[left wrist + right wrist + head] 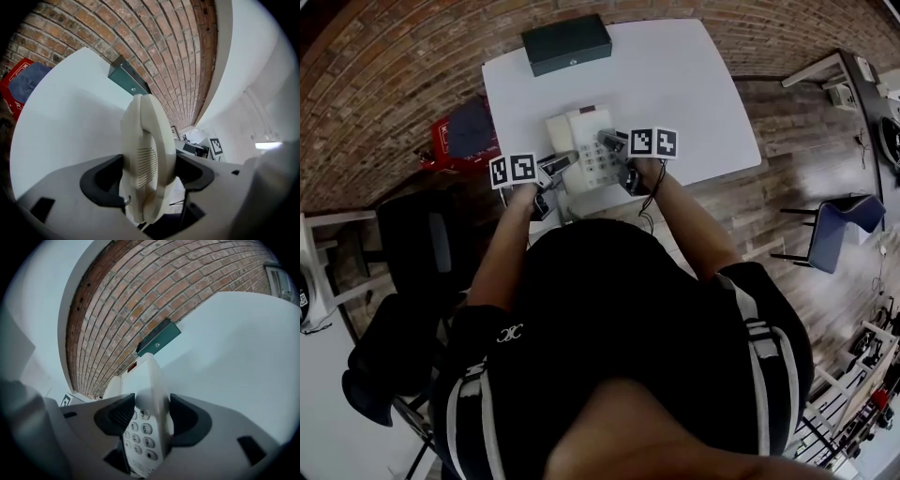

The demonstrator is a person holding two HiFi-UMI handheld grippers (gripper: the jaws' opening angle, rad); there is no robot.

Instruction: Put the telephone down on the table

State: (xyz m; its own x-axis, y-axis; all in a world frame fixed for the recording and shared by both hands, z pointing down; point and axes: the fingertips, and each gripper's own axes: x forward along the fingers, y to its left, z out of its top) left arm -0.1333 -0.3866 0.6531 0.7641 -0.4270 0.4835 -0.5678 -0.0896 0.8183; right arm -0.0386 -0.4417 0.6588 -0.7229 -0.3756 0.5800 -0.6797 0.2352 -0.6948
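The cream plastic push-button telephone [579, 142] hangs over the near part of the white rectangular table [684, 84], in front of a dark green flat box [566, 43]; whether it touches the tabletop I cannot tell. The left gripper [563, 162] is clamped on the ribbed cream handset [147, 154]; the right gripper [615, 143] is clamped on the telephone's body, beside the keypad [140, 437].

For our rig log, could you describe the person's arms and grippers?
Both the left gripper and right gripper have light grey bodies, black jaws and a white cube with black square markers. A dark cable hangs from the right one. Short black sleeves, white-striped.
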